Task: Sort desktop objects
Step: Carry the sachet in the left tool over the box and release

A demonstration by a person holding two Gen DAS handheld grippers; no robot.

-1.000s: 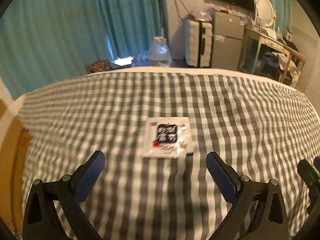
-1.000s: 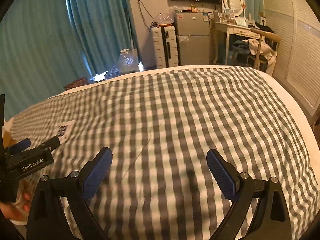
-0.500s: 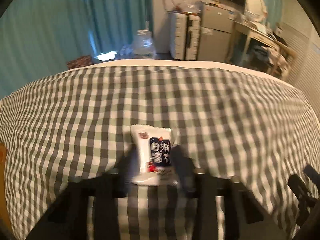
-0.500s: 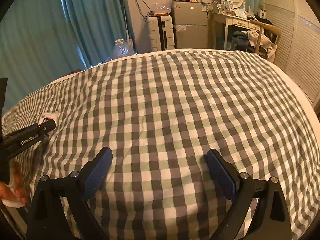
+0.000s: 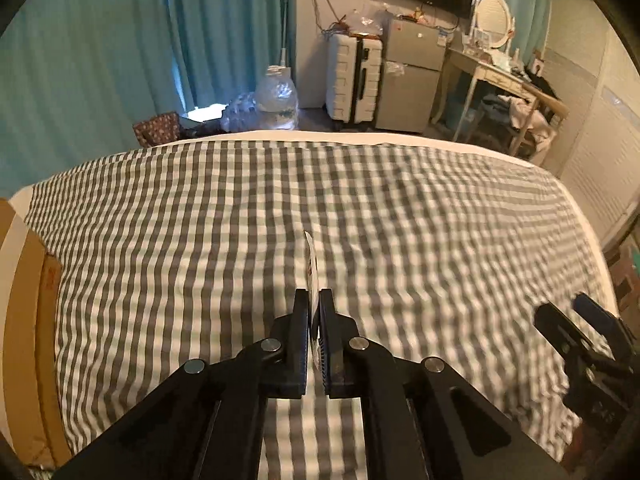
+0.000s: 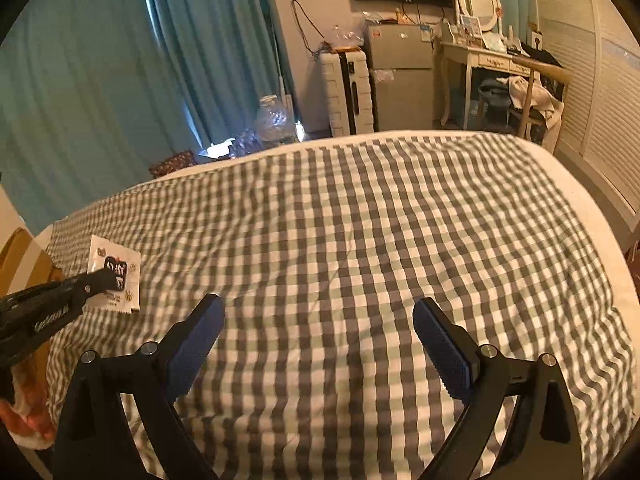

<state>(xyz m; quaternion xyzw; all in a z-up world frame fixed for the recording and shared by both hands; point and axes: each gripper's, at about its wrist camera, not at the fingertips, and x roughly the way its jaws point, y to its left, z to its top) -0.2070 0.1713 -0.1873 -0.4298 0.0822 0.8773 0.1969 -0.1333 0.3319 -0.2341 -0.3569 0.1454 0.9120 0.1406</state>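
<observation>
Left gripper point(image 5: 315, 308) jaws clamped on white snack packet point(image 5: 311, 264), held edge-on above checked bed point(image 5: 400, 220). Right gripper point(image 6: 318, 320) jaws wide apart, holding nothing. Risk: thin, slick packet slips out, since only its lower edge is pinched.

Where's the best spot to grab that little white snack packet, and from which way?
Grip the white snack packet by a thin edge, coming in from the side so the jaws close across its flat faces. It is flat and floppy, so only its thinness fits between them. The left gripper shows this: its jaws are pinched on the packet's lower edge, holding it upright and edge-on above the checked bedspread.
</observation>
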